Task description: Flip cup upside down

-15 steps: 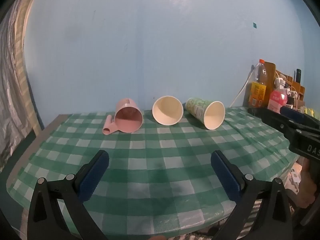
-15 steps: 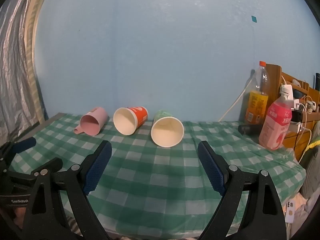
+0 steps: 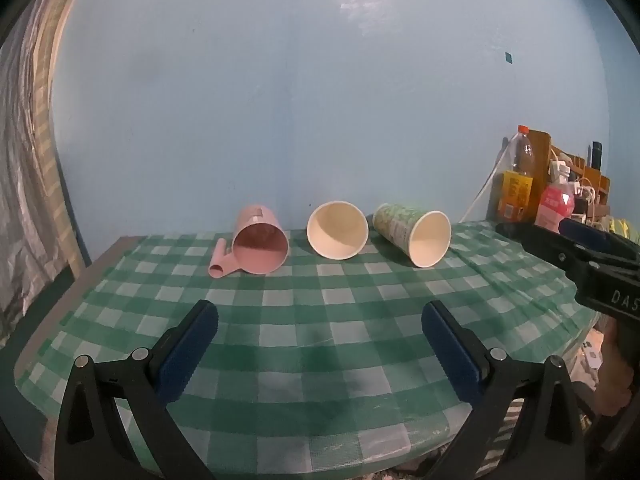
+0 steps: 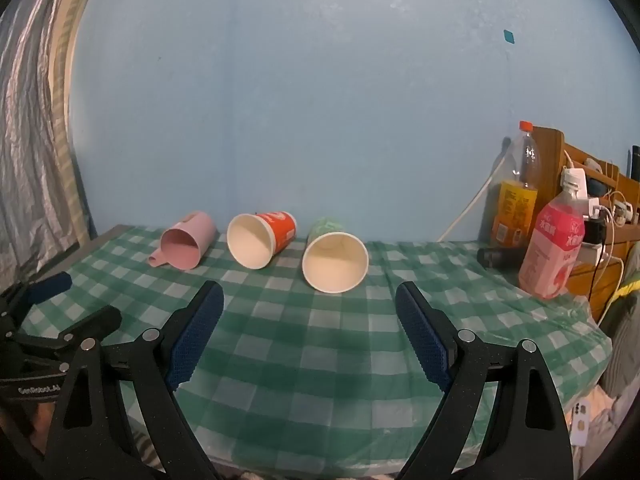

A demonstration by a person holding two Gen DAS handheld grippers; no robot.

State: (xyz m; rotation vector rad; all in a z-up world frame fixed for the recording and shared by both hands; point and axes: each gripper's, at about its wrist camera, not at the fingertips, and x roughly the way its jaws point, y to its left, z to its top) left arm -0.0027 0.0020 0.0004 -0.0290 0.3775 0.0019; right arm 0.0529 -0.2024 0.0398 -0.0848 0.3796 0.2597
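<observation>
Three cups lie on their sides in a row across the middle of both frames, on a table covered by a green checked cloth (image 3: 320, 320), with their mouths facing the cameras. The pink mug (image 3: 260, 246) is at the left, the red paper cup (image 4: 260, 238) in the centre, and the green paper cup (image 3: 416, 232) at the right; none touches another.

The left gripper (image 3: 320, 316) occupies the lower part of its frame, fingers spread wide, holding nothing. The right gripper (image 4: 310, 304) occupies the lower part of its frame, fingers likewise spread and empty.

At the right edge stand an orange-capped bottle (image 4: 516, 204) and a pink bottle (image 4: 554, 248).
</observation>
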